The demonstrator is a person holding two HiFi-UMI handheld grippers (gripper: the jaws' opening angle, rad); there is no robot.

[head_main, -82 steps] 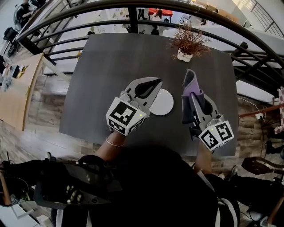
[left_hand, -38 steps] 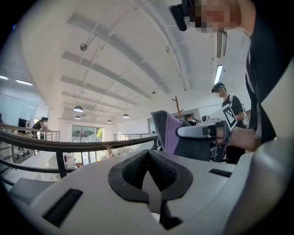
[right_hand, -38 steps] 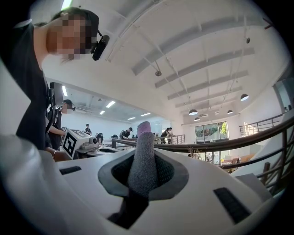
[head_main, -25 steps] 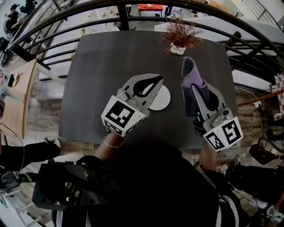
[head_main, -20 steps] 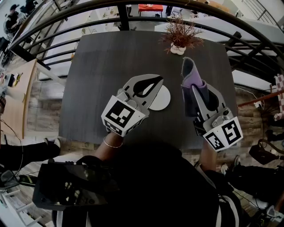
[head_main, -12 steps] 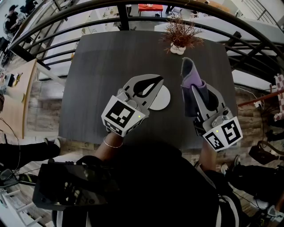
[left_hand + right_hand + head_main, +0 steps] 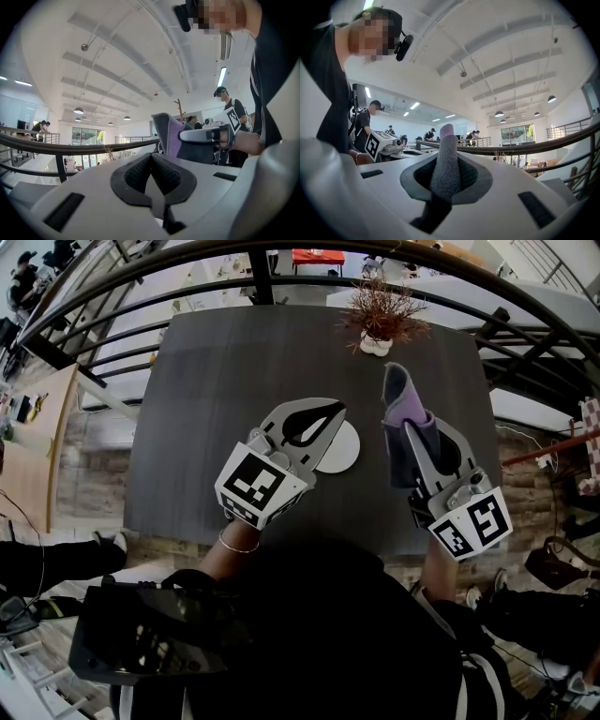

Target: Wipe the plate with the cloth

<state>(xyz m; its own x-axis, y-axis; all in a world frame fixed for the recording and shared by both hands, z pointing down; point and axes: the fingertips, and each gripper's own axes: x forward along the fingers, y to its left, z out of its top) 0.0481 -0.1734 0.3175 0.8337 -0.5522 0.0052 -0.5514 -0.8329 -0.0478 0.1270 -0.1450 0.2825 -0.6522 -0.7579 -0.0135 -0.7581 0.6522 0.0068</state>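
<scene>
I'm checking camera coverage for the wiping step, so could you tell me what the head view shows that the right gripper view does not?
Only the head view shows the plate on the dark table, partly covered by the shut left hand-held gripper. Only the right gripper view shows the ceiling lamps. Both show the cloth clamped in the right hand-held gripper, with the left hand-held gripper alongside.
</scene>
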